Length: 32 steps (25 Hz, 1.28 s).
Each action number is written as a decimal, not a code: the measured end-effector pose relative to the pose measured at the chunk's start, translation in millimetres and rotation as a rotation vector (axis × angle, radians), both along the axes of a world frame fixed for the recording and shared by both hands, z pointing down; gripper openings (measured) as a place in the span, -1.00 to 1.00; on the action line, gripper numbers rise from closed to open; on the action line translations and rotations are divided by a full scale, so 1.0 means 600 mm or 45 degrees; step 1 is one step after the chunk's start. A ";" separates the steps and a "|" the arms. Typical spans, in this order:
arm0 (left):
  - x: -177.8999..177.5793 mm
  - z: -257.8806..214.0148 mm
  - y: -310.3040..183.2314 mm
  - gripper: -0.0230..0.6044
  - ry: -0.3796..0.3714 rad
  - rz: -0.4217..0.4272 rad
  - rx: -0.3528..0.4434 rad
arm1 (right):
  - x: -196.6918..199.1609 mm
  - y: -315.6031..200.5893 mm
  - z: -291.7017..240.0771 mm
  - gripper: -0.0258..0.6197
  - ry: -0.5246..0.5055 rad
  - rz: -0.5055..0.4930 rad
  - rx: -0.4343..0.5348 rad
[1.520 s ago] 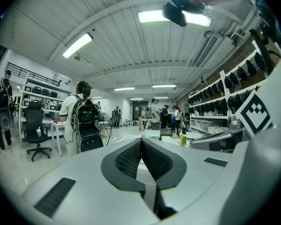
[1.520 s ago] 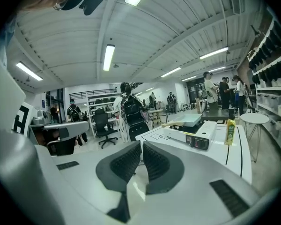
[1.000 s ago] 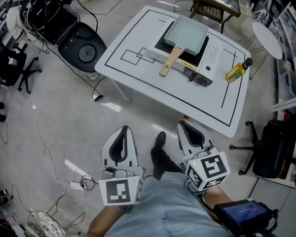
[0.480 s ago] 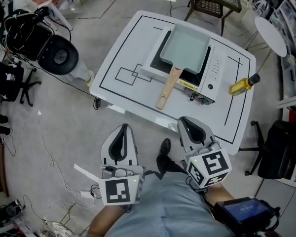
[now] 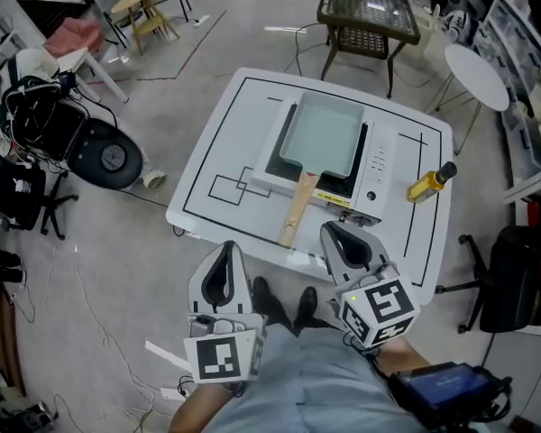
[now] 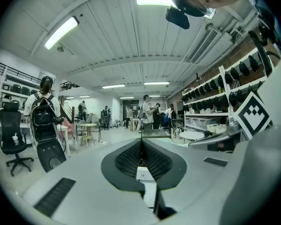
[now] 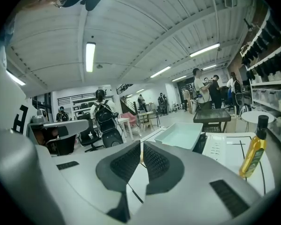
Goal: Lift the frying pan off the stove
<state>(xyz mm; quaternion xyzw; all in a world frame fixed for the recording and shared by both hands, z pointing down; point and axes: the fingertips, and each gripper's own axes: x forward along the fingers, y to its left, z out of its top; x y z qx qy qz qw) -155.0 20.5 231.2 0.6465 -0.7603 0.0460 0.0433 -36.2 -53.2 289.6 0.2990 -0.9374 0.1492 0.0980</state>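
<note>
The pan (image 5: 323, 133) sits on the stove (image 5: 376, 156), and the stove sits on the white bench (image 5: 218, 161). The pan's wooden handle (image 5: 298, 210) sticks out past the stove's front edge and points at the person, so I think it is the easy part to grab. A yellow bottle (image 5: 430, 181) stands on the bench just to the right of the stove, away from the handle, so it should not get in the way. The left tongs (image 5: 224, 247) and the right tongs (image 5: 334, 232) are held out in front of the person, side by side and a little apart. Both are closed up tight with nothing in them, because there is nothing to hold yet. The right tongs are over the near edge of the bench, close to the end of the handle but not touching it. The left tongs are just short of the bench edge, over the floor. A second ago the bench was far off and the person's feet were well back from it. Now the person has walked up, and the bench, stove and pan look much nearer to the tongs. The pan has not been lifted yet.
</note>
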 end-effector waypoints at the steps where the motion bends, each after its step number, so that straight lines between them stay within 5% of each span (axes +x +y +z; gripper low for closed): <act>1: -0.003 0.002 -0.007 -0.87 0.004 0.007 -0.003 | 0.000 -0.007 0.002 -0.76 0.003 0.009 -0.004; 8: -0.039 0.032 -0.083 -0.87 0.018 0.077 -0.038 | -0.011 -0.056 0.042 -0.76 0.022 0.087 -0.066; 13: -0.061 0.053 -0.145 -0.87 0.033 0.156 -0.102 | -0.020 -0.088 0.080 -0.76 -0.012 0.150 -0.220; 18: -0.068 0.075 -0.200 -0.87 0.032 0.216 -0.149 | -0.032 -0.105 0.109 -0.75 -0.142 0.090 -0.442; 21: -0.070 0.092 -0.226 -0.87 0.046 0.243 -0.176 | -0.038 -0.103 0.120 -0.31 -0.350 0.035 -0.667; 24: -0.073 0.109 -0.248 -0.87 0.068 0.268 -0.212 | -0.036 -0.107 0.126 -0.24 -0.580 0.043 -0.874; 32: -0.081 0.143 -0.293 -0.87 0.089 0.322 -0.276 | -0.059 -0.118 0.153 -0.23 -0.605 0.026 -0.968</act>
